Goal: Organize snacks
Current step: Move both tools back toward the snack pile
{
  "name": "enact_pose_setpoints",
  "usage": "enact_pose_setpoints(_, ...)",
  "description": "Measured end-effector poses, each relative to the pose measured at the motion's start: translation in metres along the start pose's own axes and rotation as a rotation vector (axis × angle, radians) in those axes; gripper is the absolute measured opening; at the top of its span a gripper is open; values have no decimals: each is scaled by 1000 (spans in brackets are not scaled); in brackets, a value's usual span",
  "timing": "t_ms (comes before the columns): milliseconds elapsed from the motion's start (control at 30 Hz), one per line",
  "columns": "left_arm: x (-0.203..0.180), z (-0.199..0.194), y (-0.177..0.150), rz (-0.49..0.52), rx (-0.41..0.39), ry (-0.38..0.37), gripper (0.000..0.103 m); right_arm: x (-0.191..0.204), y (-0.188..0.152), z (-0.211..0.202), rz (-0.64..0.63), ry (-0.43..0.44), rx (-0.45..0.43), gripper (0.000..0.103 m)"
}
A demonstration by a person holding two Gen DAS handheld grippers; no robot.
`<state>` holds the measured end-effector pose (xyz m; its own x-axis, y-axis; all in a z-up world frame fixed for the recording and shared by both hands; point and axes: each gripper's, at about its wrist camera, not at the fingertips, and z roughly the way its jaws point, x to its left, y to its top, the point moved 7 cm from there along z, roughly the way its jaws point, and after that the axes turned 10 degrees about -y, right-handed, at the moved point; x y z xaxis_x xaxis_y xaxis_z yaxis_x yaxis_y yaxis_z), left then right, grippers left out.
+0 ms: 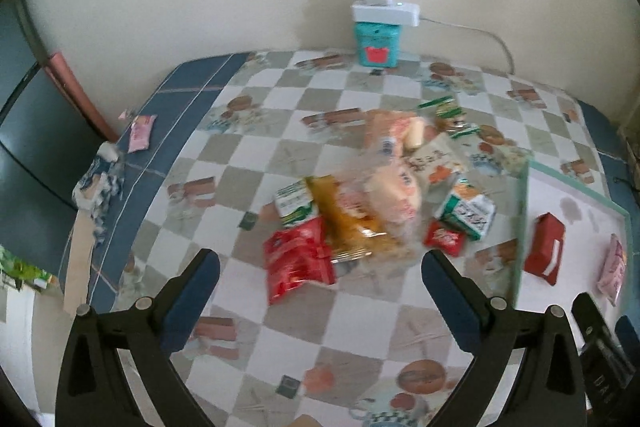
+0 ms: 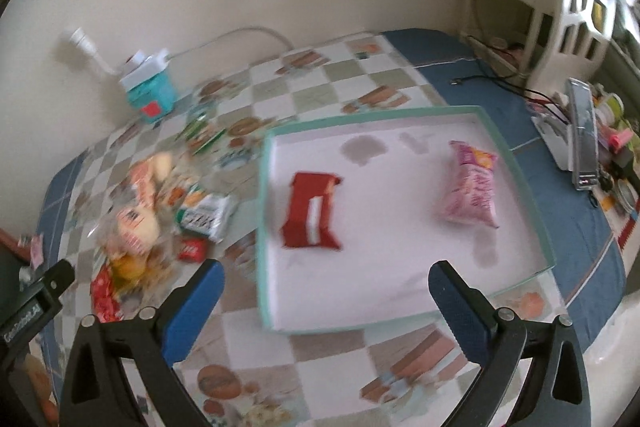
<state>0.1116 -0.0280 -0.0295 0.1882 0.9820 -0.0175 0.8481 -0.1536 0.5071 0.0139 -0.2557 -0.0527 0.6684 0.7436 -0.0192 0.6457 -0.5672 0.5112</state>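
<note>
A heap of snack packets (image 1: 372,195) lies mid-table: a red bag (image 1: 298,261), an orange bag (image 1: 348,223), clear bags of buns, and green-and-white packs (image 1: 468,213). My left gripper (image 1: 320,269) hangs open just before the red bag, holding nothing. To the right stands a shallow teal-rimmed tray (image 2: 265,211) with a red packet (image 2: 312,213) and a pink packet (image 2: 474,187) lying in it. My right gripper (image 2: 326,279) is open above the tray's near side, nothing between its fingers. The same heap (image 2: 140,219) shows left of the tray in the right wrist view.
A teal box with a white power strip (image 1: 378,31) stands at the wall. A pink packet (image 1: 141,133) lies on the blue border at far left. Cables, a metal bar (image 2: 582,135) and small clutter sit off the tray's right. The checkered tablecloth (image 1: 256,163) covers the table.
</note>
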Motion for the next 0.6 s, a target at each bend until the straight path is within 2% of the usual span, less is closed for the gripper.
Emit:
enact_pose_setpoints(300, 88, 11, -15, -172, 28, 100, 101, 58, -20, 2, -94, 47, 39, 103)
enact_pose_setpoints(467, 128, 19, -26, -273, 47, 105, 101, 86, -28, 6, -117, 89, 67, 103)
enact_pose_setpoints(600, 142, 29, -33, -329, 75, 83, 101, 103, -33, 10, -125, 112, 84, 103)
